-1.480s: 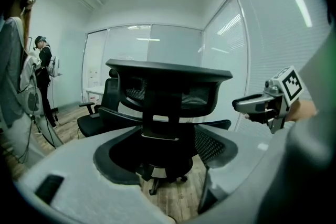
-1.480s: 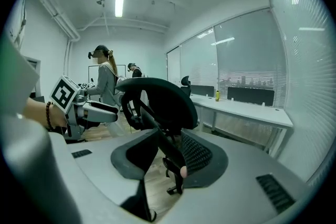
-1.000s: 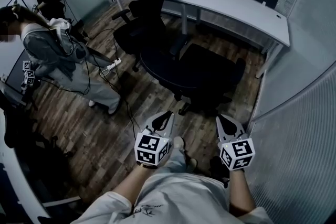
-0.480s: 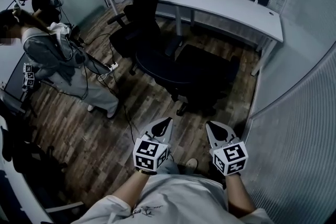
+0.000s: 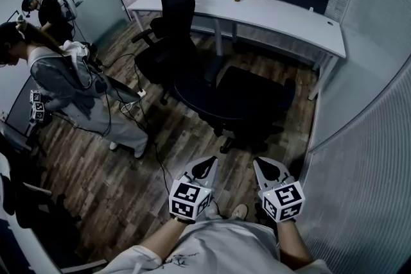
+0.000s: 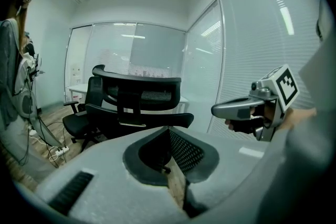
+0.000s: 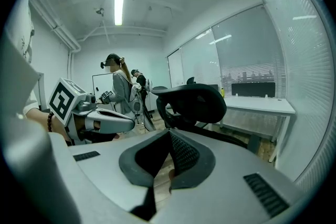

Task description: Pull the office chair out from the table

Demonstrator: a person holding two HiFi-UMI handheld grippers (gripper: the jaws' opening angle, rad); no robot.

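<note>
my left gripper [image 5: 206, 164] and right gripper [image 5: 264, 166], low centre, are pinched shut on nothing; the office chair [image 5: 249, 101] sits above them, apart.

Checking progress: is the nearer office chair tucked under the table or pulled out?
Pulled out. The nearer office chair stands on open wood floor, with floor showing between it and the white table.

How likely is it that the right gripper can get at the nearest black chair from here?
Probably yes, after a step forward. Only bare floor lies between the right gripper and the nearest chair, so nothing blocks it. Its jaws are shut, so they must open first to grasp it.
</note>
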